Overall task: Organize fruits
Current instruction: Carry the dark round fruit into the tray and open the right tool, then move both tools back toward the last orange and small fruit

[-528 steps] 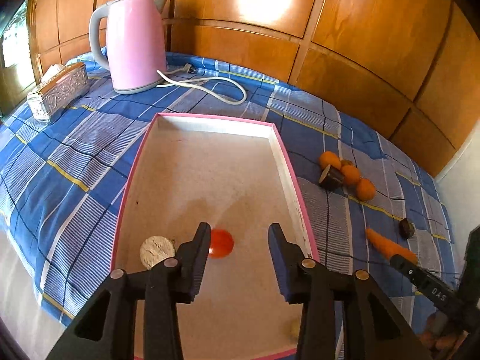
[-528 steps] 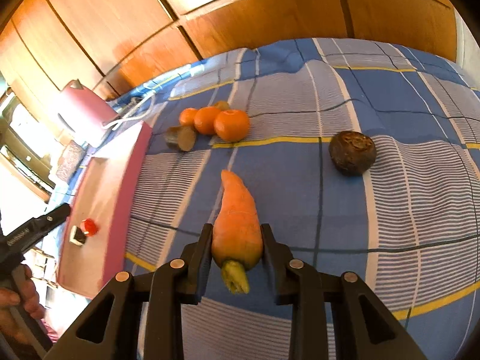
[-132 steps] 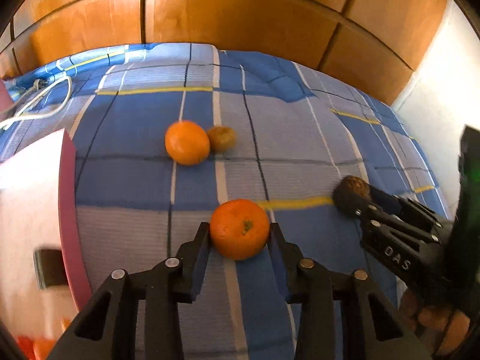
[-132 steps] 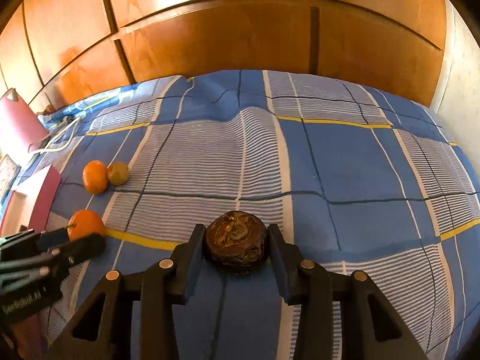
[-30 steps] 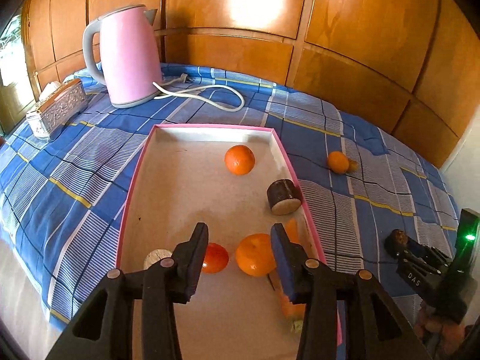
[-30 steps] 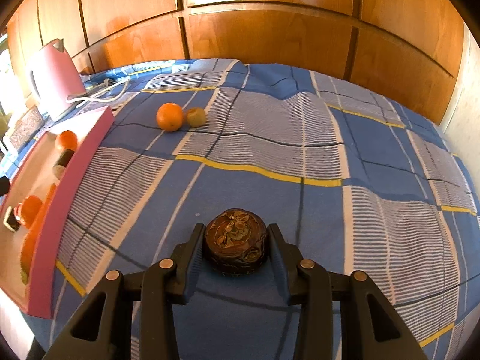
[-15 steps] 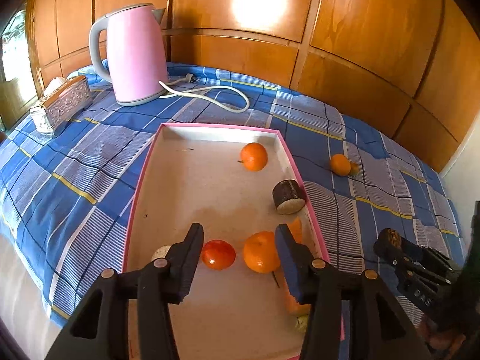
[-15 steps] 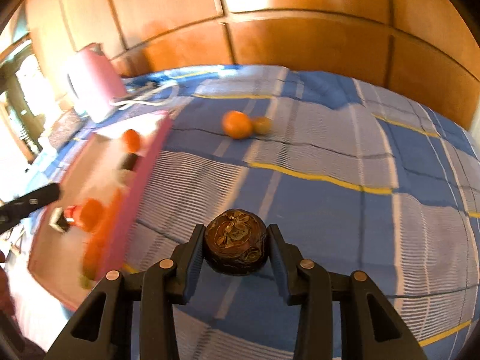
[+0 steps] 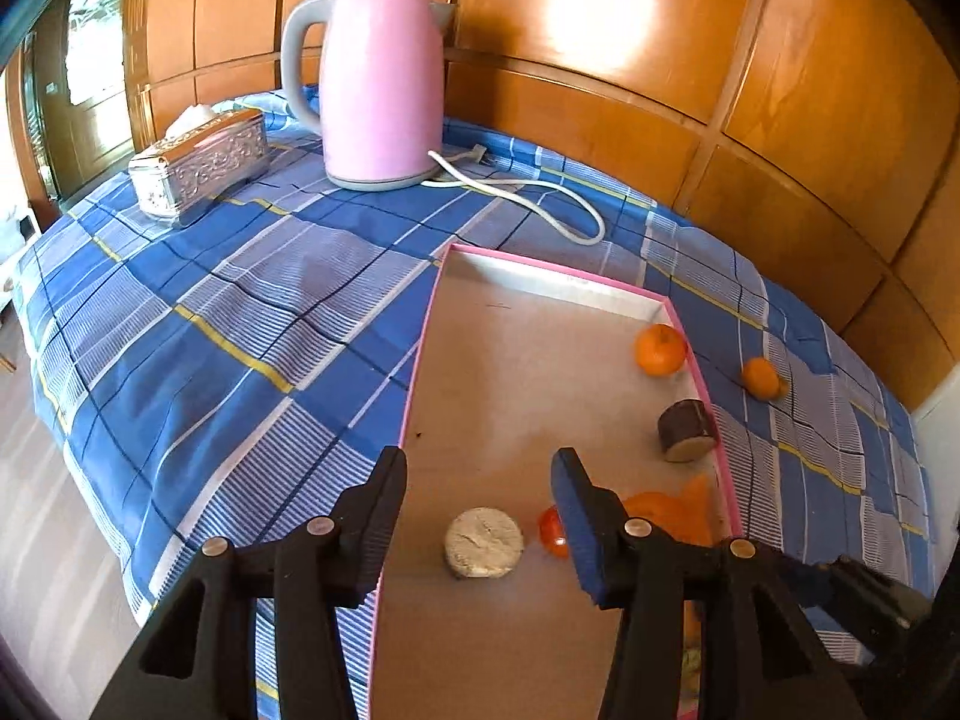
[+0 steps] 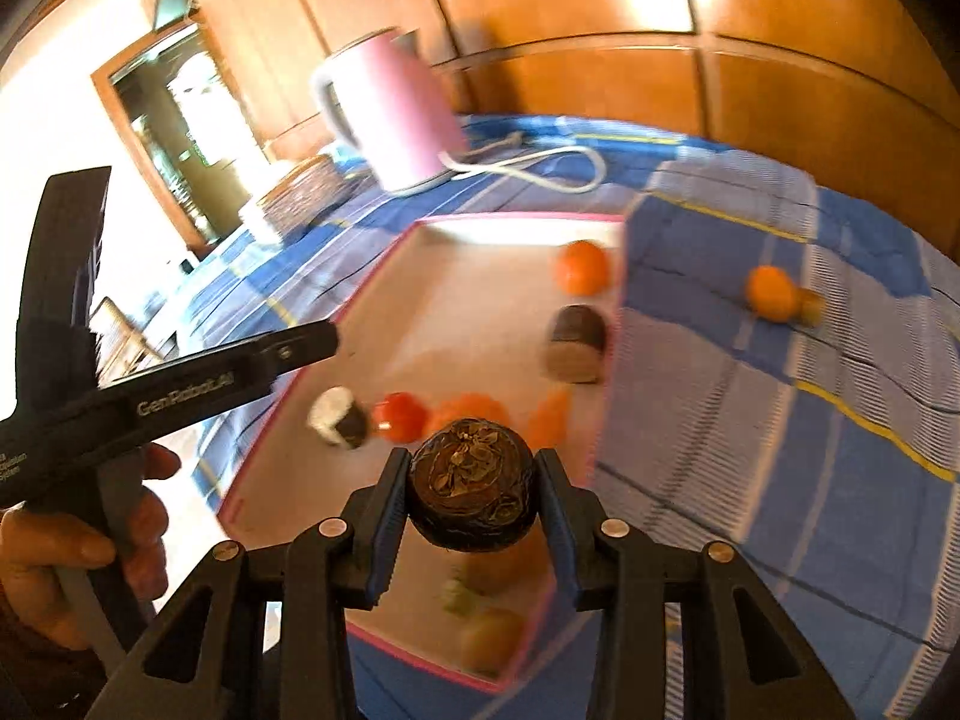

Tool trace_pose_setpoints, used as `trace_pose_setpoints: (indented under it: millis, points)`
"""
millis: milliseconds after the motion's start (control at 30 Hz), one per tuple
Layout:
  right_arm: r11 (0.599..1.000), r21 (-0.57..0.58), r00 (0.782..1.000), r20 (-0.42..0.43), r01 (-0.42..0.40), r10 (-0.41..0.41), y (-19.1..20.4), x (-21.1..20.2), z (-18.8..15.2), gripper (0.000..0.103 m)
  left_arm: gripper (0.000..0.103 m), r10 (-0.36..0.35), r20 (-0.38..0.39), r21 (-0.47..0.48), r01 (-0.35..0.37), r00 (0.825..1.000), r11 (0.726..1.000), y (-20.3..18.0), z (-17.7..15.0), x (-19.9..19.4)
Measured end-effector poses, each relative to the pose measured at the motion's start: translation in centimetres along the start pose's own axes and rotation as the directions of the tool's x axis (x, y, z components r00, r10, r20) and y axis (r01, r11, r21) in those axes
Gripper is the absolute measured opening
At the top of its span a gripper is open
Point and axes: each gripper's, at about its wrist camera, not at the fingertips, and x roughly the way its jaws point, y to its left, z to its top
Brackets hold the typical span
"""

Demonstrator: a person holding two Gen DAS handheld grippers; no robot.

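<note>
My right gripper [image 10: 471,495] is shut on a dark brown round fruit [image 10: 471,489] and holds it above the near end of the pink-rimmed tray [image 10: 372,276]. The tray [image 9: 420,360] holds an orange [image 9: 660,349], a cut dark fruit [image 9: 686,430], a second orange with a carrot [image 9: 657,510], a red tomato [image 9: 552,531] and a pale cut piece [image 9: 483,542]. My left gripper [image 9: 480,498] is open and empty above the tray's near left part. One orange [image 9: 759,378] with a small brown fruit beside it lies on the cloth right of the tray.
A pink kettle [image 9: 375,84] with a white cord [image 9: 540,192] stands behind the tray. A silver tissue box [image 9: 201,159] sits at the back left. The blue checked cloth [image 9: 210,324] ends at the table's left edge. Wooden panels [image 9: 660,30] line the back.
My right gripper has carried the dark fruit left from the cloth to above the tray. My left gripper has shifted left and stayed open, away from the orange it released.
</note>
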Motion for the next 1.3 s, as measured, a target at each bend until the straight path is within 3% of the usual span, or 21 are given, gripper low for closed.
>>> trace_pose_setpoints:
  millis: [100, 300, 833, 1300]
  points:
    - [0.999, 0.0, 0.999, -0.02, -0.035, 0.035, 0.6, 0.4, -0.2, 0.044, 0.051, -0.01, -0.002, 0.009, 0.01, 1.0, 1.0, -0.1, -0.2, 0.0]
    - [1.0, 0.022, 1.0, -0.002, 0.019, -0.019, -0.2, -0.3, -0.7, 0.049, 0.051, -0.037, -0.007, 0.05, 0.038, 0.999, 0.998, -1.8, -0.4, -0.1]
    - [0.963, 0.237, 0.985, 0.081, 0.132, -0.155, -7.6, -4.0, -1.5, 0.049, 0.051, -0.091, -0.02, 0.156, 0.093, 0.996, 0.983, -6.1, -1.0, -0.5]
    - [0.942, 0.27, 0.971, 0.08, 0.197, -0.226, -10.9, -4.1, -1.2, 0.049, 0.051, -0.124, -0.062, 0.228, 0.135, 0.99, 0.964, -10.2, -1.0, 0.8]
